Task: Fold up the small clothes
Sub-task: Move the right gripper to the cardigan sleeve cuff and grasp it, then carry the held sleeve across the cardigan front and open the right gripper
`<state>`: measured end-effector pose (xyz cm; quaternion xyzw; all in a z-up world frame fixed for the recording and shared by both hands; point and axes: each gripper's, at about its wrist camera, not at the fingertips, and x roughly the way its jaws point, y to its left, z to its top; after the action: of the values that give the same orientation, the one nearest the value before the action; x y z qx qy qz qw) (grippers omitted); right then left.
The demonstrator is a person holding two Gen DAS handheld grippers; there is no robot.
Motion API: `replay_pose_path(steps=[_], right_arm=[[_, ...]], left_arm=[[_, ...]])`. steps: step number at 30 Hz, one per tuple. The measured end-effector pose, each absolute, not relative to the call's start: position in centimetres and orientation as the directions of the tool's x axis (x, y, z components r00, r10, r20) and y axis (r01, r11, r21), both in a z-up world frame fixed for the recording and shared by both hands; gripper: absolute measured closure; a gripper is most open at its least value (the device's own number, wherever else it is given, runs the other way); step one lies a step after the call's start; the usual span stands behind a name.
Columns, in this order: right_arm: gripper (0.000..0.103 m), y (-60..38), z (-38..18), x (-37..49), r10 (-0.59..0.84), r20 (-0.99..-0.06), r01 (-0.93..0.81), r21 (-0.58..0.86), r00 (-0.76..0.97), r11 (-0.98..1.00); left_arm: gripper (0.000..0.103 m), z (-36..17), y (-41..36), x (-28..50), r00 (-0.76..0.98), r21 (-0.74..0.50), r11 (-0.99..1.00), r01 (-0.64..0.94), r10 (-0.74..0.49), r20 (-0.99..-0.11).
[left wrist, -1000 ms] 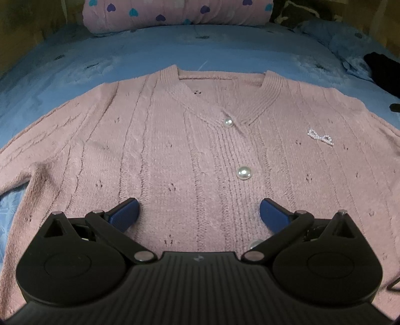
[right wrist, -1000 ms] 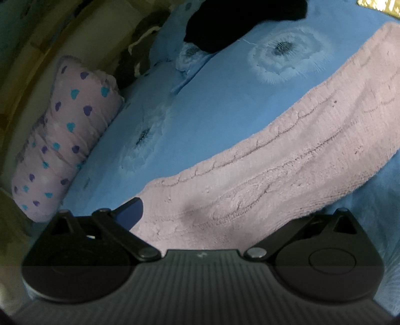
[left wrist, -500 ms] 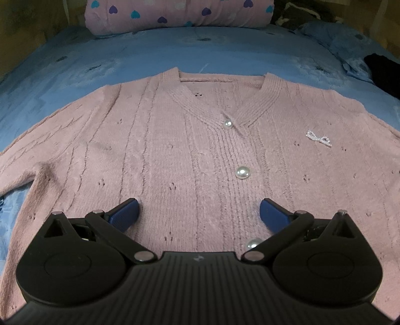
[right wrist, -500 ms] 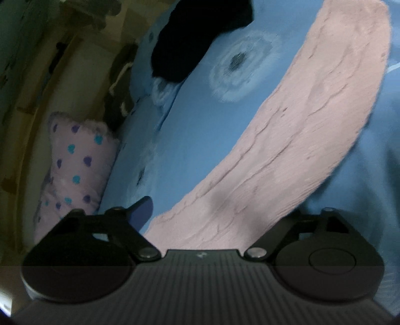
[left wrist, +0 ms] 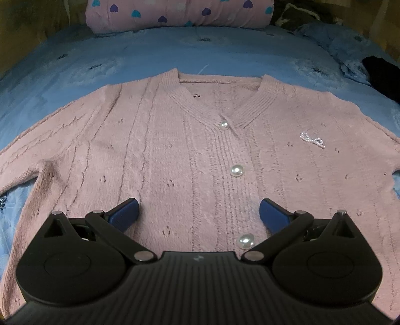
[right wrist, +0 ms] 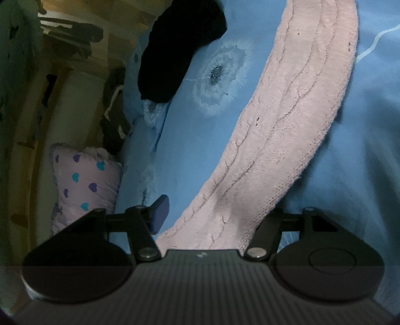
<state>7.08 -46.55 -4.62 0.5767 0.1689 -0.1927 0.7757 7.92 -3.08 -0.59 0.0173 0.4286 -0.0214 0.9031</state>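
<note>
Your pink cable-knit cardigan with pearl buttons (left wrist: 200,155) lay flat and face up on the blue flower-printed bedsheet (left wrist: 155,55), neckline toward the pink heart-patterned pillow (left wrist: 180,12), both sleeves spread sideways. The relation that mattered was at your right: the cardigan's long pink knitted sleeve (right wrist: 282,140) ran straight out from your right gripper (right wrist: 212,220), its long axis leading away along the line you pointed, up toward the top of the right wrist view, with the black garment (right wrist: 180,47) lying well off to one side of it. Your right hand was clearly the nearer one to that sleeve. Its jaws were closing with the sleeve's near end between them; one blue pad (right wrist: 158,213) showed beside the knit edge, the other was hidden under the fabric, so I could not tell you whether the pads had begun to press. Your left gripper (left wrist: 198,216) hung spread wide and empty over the cardigan's lower front, its two blue pads either side of the button band. Compared with a second earlier, your right view had rolled, so the sleeve that crossed it slantwise now ran nearly lengthwise, and the jaws had narrowed; your left view had barely changed.
</note>
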Motion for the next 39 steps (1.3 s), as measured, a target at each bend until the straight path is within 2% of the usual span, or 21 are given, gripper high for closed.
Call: replay_pose_path(steps=[6,8,10,13,16,26,32,39], right_arm=[[0.039,-46.1,-3.8,7.1,-0.124,-0.471,0.485,0.815,0.873,0.318],[0.055,-45.9,-3.4,7.1,-0.138,-0.467,0.485,0.804,0.873,0.345],[0.078,-45.6,-2.9,7.3,-0.155,-0.471,0.492,0.78,0.868,0.387],[0.089,-45.1,-2.2,7.4,-0.167,-0.457,0.479,0.748,0.874,0.46],[0.092,-44.2,-1.1,7.5,-0.173,-0.421,0.441,0.709,0.891,0.55],[0.092,-40.1,2.6,8.3,-0.103,-0.314,0.285,0.611,0.944,0.738],[0.092,-35.2,4.7,9.2,-0.058,-0.289,0.196,0.474,0.955,0.859],[0.092,-28.0,5.7,10.7,0.081,-0.289,0.012,0.307,0.954,0.952]], left_arm=[[0.0,-0.2,-3.0,7.7,0.63,0.014,0.999,0.044,-0.017,-0.777],[0.0,0.0,-2.9,7.7,0.631,0.015,0.999,0.041,-0.014,-0.776],[0.0,0.3,-2.7,7.7,0.634,0.013,0.999,0.038,-0.014,-0.773],[0.0,0.7,-2.2,7.5,0.64,0.009,0.999,0.032,-0.013,-0.769],[0.0,1.2,-1.7,7.4,0.644,0.001,1.0,0.024,-0.015,-0.765],[0.0,2.0,0.2,7.3,0.657,-0.008,1.0,0.001,-0.006,-0.754],[0.0,2.5,1.4,7.3,0.669,-0.004,1.0,-0.019,0.009,-0.743],[0.0,2.7,3.2,7.2,0.676,0.014,0.998,-0.057,0.049,-0.735]])
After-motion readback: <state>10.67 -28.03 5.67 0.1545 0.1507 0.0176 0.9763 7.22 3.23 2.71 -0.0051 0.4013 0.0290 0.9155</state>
